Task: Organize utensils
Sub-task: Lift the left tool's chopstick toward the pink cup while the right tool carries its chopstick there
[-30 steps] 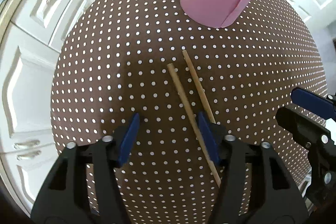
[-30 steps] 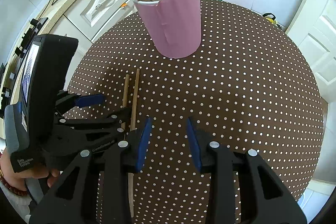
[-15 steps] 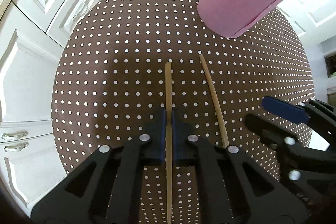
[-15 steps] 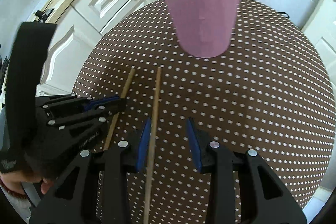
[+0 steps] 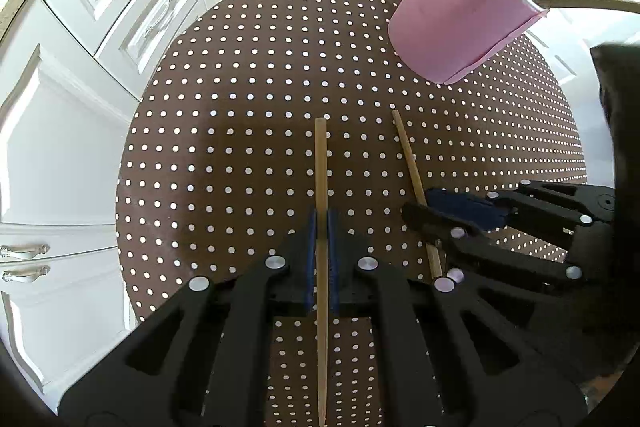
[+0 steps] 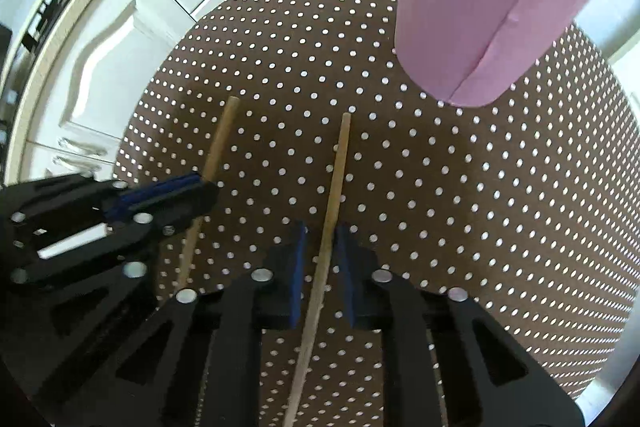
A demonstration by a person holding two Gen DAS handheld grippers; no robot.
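Two wooden chopsticks lie side by side on a round brown dotted table (image 5: 240,99). My left gripper (image 5: 321,217) is shut on the left chopstick (image 5: 321,163), gripping its middle; this stick also shows in the right wrist view (image 6: 218,147). My right gripper (image 6: 321,235) straddles the right chopstick (image 6: 338,167), its blue pads a little apart from the stick on each side; this stick also shows in the left wrist view (image 5: 406,151). A pink cup (image 5: 460,27) with wooden utensil handles stands at the far right of the table; it also shows in the right wrist view (image 6: 480,7).
White cabinet doors and drawers (image 5: 100,47) stand to the left beyond the table's edge. The table edge (image 5: 120,187) runs close to the left of the grippers.
My left gripper closed on the left chopstick and turned it straight ahead. My right gripper moved left over the other chopstick, came closer to the cup, and its jaws narrowed around the stick.
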